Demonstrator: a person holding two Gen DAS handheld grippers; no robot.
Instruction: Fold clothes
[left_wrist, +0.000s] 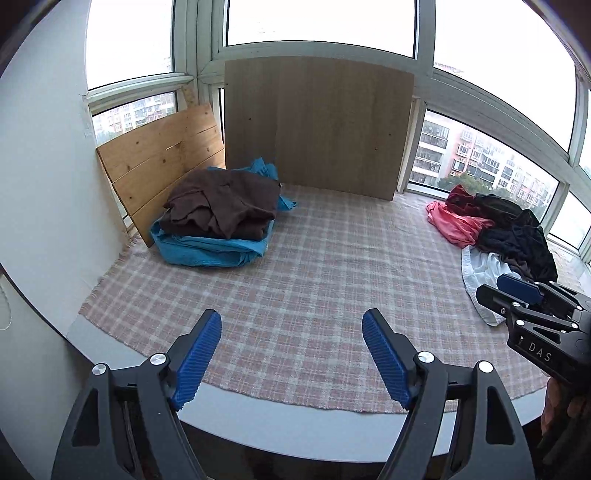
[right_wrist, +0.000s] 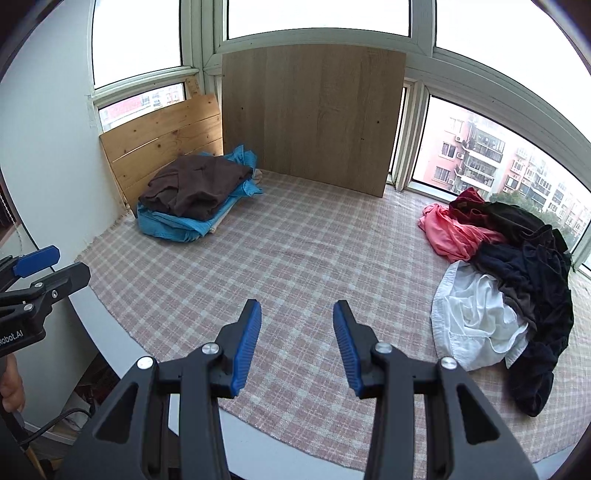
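Since neither gripper has cloth in it and the plaid cloth (right_wrist: 295, 251) lies bare between the two heaps, the step in hand looks like the gap between garments: one piece stacked, the next not yet fetched. The left gripper (left_wrist: 291, 354) stands wide apart with nothing between its blue pads, hanging over the near edge of the table. The right gripper (right_wrist: 297, 343) is parted more narrowly, also empty, over the same near stretch.

The folded stack (left_wrist: 221, 214), a brown garment on top of blue ones, sits far ahead and to the left of the left fingers, close against the pine board (left_wrist: 159, 162). The unfolded pile (right_wrist: 517, 266), pink, dark red, black and white mixed, lies ahead and to the right of the right fingers; its white garment (right_wrist: 472, 317) is the nearest piece to them, just off the right fingertip's side.

The next move probably calls for the right gripper to swing rightward and pinch an edge of that white piece, then drag it onto the open middle.

Room is generous ahead of both sets of fingers. The limits are the rounded table rim (right_wrist: 122, 332) directly beneath them, the upright wood panel (right_wrist: 314, 118) at the far end, and the window frames beyond the pile.
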